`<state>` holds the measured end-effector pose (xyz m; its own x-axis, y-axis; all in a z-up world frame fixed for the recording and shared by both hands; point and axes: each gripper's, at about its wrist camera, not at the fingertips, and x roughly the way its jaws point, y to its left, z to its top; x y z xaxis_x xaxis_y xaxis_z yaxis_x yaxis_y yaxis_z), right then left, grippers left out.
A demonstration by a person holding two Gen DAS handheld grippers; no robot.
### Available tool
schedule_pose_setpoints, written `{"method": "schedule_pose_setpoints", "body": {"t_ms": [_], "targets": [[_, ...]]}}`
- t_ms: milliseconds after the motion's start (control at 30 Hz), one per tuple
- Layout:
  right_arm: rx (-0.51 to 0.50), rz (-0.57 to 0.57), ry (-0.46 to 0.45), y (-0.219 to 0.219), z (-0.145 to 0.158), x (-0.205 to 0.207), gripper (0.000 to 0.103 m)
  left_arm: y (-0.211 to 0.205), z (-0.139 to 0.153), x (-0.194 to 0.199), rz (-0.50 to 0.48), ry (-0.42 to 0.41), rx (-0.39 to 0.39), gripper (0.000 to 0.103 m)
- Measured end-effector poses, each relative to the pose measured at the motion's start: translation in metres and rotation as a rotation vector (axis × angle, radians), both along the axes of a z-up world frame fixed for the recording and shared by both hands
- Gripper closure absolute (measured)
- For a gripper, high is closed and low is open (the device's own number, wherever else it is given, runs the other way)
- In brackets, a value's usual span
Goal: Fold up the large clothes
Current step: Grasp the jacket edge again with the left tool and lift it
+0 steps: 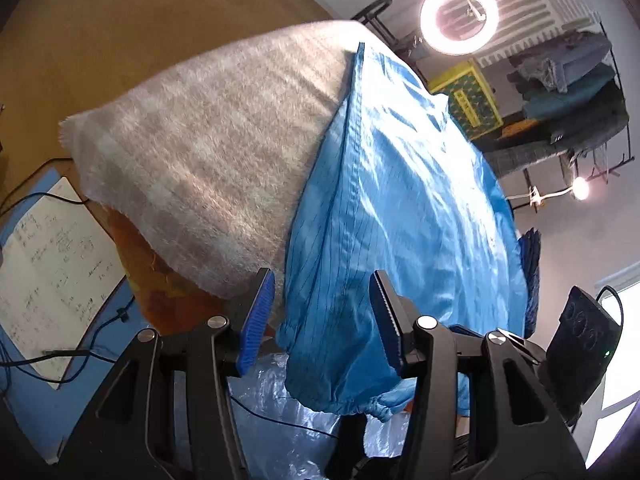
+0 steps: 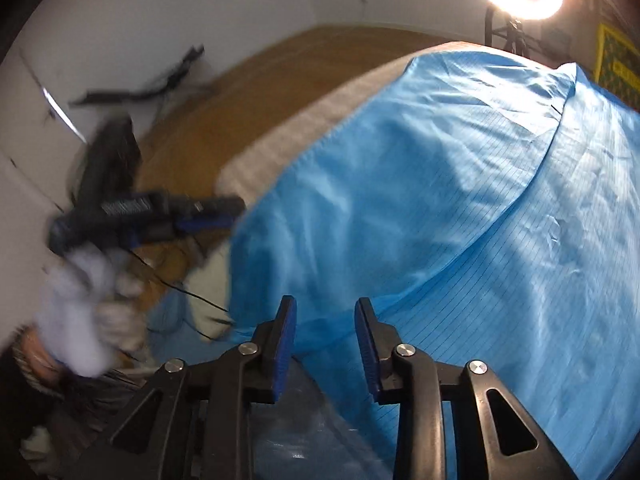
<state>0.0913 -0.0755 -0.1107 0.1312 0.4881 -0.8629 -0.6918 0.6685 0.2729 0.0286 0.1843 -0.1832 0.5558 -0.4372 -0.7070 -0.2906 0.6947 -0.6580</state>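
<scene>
left gripper (image 1: 322, 316) has its blue pads standing apart with nothing pinched, the elastic cuff of the blue garment (image 1: 400, 208) hangs just past the tips and between them but the pads aren't pressing on it. right gripper (image 2: 326, 344) is also parted, narrower gap, and the lower edge of the same blue garment (image 2: 420, 200) runs right across in front of its tips, not clamped as far as I can see

the garment itself is a thin pinstriped thing spread over the right part of a fuzzy grey blanket (image 1: 200, 160) that covers the desk (image 1: 140, 32), with one sleeve dangling off the near edge over some crinkly clear plastic (image 1: 280, 408)

in the right wrist view the left gripper (image 2: 216, 212) shows up blurry at the left, held by a white gloved hand (image 2: 92, 312)

further out: a sheet of handwritten notes (image 1: 52, 264) with a black cable over it, a ring light (image 1: 459, 17), and a rack of folded clothes (image 1: 568, 92) at the back
</scene>
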Motion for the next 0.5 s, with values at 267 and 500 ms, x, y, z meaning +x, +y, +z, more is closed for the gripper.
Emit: {"method": "schedule_pose_setpoints", "body": {"t_ms": [267, 500], "targets": [[-0.02, 0.034, 0.041, 0.004, -0.027, -0.002, 0.073, -0.018, -0.002, 0.013, -0.027, -0.002, -0.005, 0.076], [0.019, 0.072, 0.087, -0.008, -0.026, -0.002, 0.073, -0.035, 0.016, 0.016, -0.046, -0.033, 0.126, 0.1]]}}
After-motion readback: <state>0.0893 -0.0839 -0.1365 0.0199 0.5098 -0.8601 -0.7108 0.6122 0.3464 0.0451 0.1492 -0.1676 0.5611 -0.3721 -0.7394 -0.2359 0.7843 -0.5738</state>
